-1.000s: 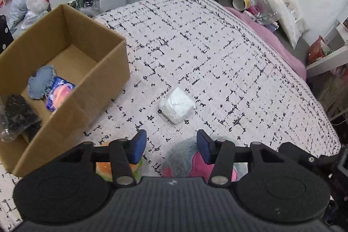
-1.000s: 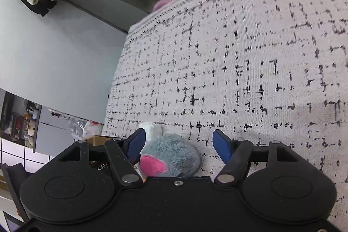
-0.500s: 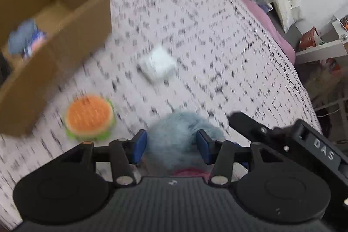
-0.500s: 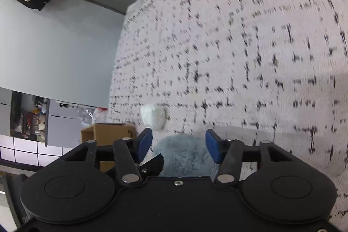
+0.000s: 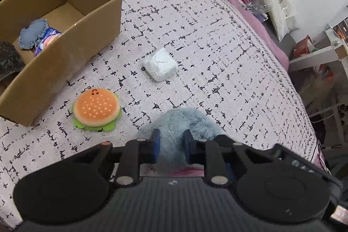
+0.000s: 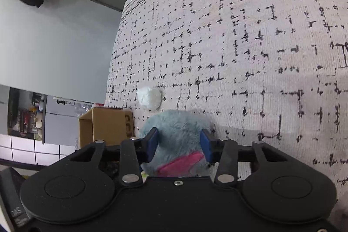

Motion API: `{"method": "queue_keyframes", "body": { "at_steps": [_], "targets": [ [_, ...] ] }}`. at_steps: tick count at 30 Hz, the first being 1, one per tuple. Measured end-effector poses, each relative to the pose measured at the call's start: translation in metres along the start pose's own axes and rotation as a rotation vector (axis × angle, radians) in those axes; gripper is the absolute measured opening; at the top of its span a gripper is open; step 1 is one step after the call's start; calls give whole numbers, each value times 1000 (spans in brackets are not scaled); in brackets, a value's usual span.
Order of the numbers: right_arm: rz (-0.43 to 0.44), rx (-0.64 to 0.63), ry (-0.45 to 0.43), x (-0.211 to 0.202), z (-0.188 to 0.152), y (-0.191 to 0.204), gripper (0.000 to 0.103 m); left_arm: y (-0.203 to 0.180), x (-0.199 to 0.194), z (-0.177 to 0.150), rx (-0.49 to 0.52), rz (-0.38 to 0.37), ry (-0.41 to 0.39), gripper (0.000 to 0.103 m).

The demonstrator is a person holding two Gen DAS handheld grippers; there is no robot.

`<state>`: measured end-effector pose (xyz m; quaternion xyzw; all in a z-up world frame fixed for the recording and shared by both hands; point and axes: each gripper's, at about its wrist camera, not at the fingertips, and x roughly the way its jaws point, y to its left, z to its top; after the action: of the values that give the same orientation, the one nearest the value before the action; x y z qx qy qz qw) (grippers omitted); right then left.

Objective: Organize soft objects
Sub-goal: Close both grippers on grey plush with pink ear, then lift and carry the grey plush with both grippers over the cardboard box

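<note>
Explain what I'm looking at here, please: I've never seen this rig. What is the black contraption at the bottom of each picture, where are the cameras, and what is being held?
No robot here: a person holds a handheld two-finger gripper in each hand, and each carries a fisheye camera looking forward along its blue-padded jaws. The black shape at the bottom is the gripper's own body.

One picture comes from the left gripper, the other from the right gripper. Both sets of jaws are pressed into the same grey-blue plush toy, which has a pink patch.

The surface is a bed cover, white with black dashes. On it lie a hamburger plush, a white crumpled bundle and an open cardboard box. The box already holds a denim patch and some other soft items.
</note>
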<state>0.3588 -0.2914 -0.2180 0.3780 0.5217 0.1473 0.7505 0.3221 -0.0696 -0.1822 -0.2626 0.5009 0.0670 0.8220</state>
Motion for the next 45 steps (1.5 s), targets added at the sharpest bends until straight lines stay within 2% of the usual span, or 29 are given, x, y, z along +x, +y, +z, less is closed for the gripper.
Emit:
{"method": "queue_keyframes", "body": {
  "at_steps": [3,9,23,31,45],
  "targets": [
    [9,-30,-16,-3,-4,6,29,-2,-11,0,15,-5,-24,20],
    [76,-95,-39,-6,-14,27,24,5,-37,6,22,-9,-71,19],
    [129,-259,-103,-16,-44,84,21,34,-90,20,27,-12,-173,19],
    [167,-349,-148,-23,-58,113,20,51,-114,28,34,-43,-212,19],
    [224,-446,-177,4,-86,151,20,99,-134,46,8,-47,-264,19]
  ]
}}
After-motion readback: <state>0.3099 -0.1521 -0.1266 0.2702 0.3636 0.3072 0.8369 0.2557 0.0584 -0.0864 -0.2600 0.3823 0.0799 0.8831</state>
